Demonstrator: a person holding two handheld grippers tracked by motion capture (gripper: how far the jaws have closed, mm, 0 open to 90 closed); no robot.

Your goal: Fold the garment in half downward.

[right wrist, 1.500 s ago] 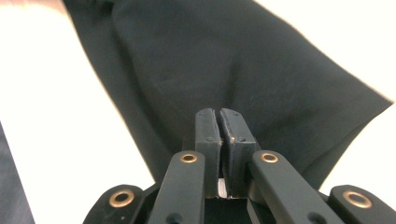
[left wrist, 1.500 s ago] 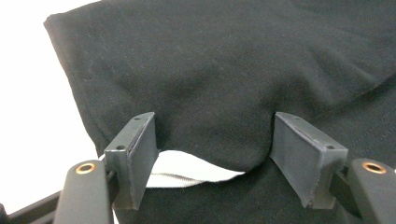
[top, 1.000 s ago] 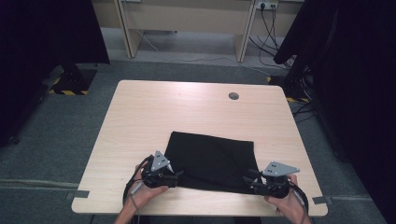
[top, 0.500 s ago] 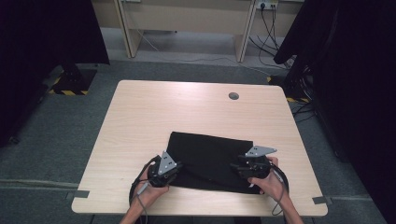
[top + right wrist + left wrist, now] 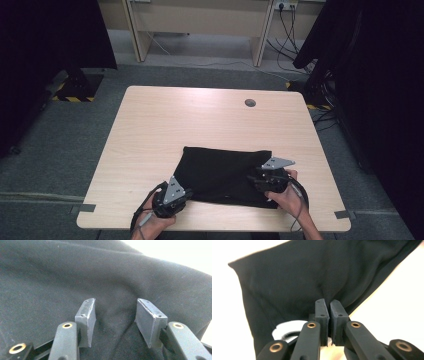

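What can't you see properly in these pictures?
- Table under the black cloth: high view, the cloth covers it.
- Whether the left gripper pinches cloth: left gripper view, its jaws are shut and dark against dark cloth.
- The white thing by the cloth: left gripper view, partly behind the gripper.
- The person's arms: high view, cut off by the bottom edge.
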